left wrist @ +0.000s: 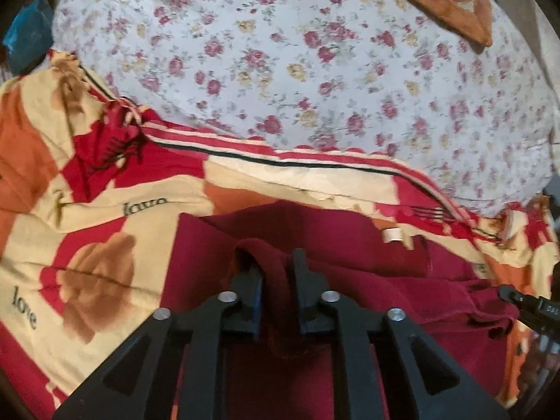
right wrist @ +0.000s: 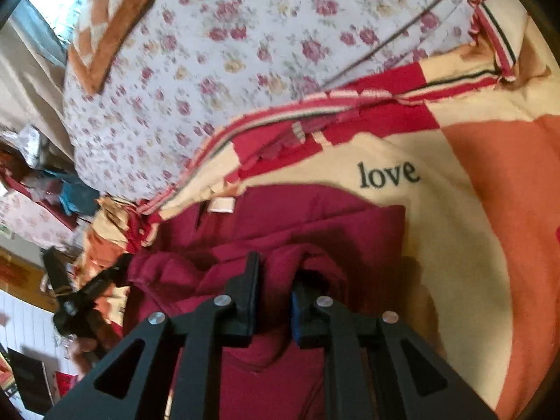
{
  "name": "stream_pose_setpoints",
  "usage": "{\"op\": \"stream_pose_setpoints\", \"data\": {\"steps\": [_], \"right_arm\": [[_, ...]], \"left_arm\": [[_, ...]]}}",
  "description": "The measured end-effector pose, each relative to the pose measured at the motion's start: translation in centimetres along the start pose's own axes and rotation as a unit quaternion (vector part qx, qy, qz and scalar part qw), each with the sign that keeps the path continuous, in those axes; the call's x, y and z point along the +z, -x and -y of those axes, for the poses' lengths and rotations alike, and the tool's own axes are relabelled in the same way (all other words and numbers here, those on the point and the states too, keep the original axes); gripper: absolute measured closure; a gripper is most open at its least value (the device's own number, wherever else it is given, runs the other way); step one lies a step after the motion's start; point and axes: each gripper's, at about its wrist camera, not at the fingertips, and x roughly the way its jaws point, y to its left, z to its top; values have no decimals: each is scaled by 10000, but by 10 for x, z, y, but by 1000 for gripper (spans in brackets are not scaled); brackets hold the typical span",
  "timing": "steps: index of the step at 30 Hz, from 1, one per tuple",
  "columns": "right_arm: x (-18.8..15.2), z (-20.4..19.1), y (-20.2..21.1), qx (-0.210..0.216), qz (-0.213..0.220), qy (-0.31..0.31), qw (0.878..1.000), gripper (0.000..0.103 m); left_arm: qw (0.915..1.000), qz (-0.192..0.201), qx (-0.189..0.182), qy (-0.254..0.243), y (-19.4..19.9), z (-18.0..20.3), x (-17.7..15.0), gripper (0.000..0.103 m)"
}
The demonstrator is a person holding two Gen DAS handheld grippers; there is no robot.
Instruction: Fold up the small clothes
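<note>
Maroon fleece garment: soft, limp, light. Your left gripper and right gripper each pinch bunched fold; hem at 6 o'clock, label at 12. Regrip corners.

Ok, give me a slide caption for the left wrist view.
Left gripper pinching a fold of the maroon garment above a "love" patterned blanket.

The right gripper pinches a bunched fold of the maroon garment. It lies on a "love"-printed blanket.
</note>
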Motion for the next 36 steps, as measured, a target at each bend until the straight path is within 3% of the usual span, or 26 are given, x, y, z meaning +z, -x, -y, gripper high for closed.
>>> {"op": "stream_pose_setpoints", "data": {"steps": [4, 5, 6, 8, 14, 17, 19, 22, 25, 27, 31, 34, 36], "right_arm": [[-4, -15, 20, -58, 213, 359, 9991, 85], [-6, -20, 24, -113, 236, 483, 9985, 84], [-7, -24, 27, -175, 241, 568, 9979, 84], [-10, -29, 31, -220, 283, 715, 9968, 79], [4, -26, 19, -116, 192, 598, 9980, 75], [11, -11, 27, 527, 337, -1, 9980, 66], [12, -5, 33, 642, 463, -170, 9967, 58], [9, -2, 47, 244, 841, -122, 9961, 43], [5, -5, 57, 103, 1044, 162, 9944, 43], [0, -18, 49, -75, 917, 606, 9939, 43], [-5, -35, 5, -912, 489, 1407, 9846, 49], [5, -18, -36, -1389, 110, 1289, 9818, 58], [11, -4, -54, -1694, -29, 1172, 9785, 58]], "left_arm": [[9994, 216, -266, 20, 18, 1, 9, 88], [9993, 311, -219, 18, 23, 1, 11, 74], [9991, 392, -186, 36, 26, 1, 13, 67], [9981, 544, -253, 123, 33, -3, 16, 66], [9987, 394, -95, 301, 32, -14, 13, 66], [9991, 392, -23, 168, 36, -13, 5, 66], [9993, 354, -1, 87, 35, -11, 1, 66], [9997, 247, 52, -3, 29, -9, -6, 66], [9998, 86, 173, -9, 18, -11, -16, 66], [9998, -21, 186, 49, 13, -14, -23, 66], [9992, -222, 301, 126, 4, -24, -35, 66], [9988, -304, 328, 192, 7, -34, -45, 66], [9988, -327, 278, 227, 14, -43, -52, 66]]}}
